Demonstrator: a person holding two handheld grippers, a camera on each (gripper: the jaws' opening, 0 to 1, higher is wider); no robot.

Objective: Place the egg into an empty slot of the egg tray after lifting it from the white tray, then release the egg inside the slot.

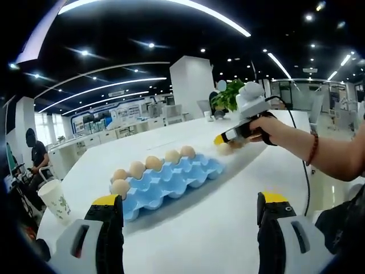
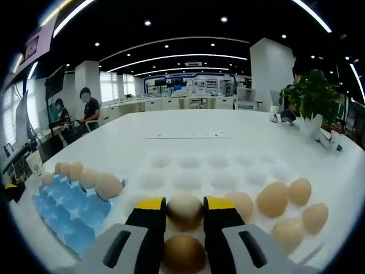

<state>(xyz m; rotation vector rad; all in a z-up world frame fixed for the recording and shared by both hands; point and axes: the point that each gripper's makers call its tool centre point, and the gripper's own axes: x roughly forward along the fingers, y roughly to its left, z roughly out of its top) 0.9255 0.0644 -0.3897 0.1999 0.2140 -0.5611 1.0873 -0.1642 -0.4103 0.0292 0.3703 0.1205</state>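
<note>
Jaws of the left gripper (image 1: 189, 212) stand wide apart and empty in the left gripper view, hovering near the blue egg tray (image 1: 171, 181), which carries brown eggs along its far row and one at its left end. Across the table (image 1: 228, 228), a hand (image 1: 268, 130) holds the right gripper (image 1: 226, 138) down at the white tray.

In the right gripper view, the right gripper (image 2: 185, 210) brackets an egg (image 2: 184, 211) that sits in a dimple of the white tray (image 2: 222, 171); the pads look to touch its sides, though whether they grip firmly I cannot tell. Squeezing too hard could crack the shell; too loose a hold could drop it on lifting.
</note>
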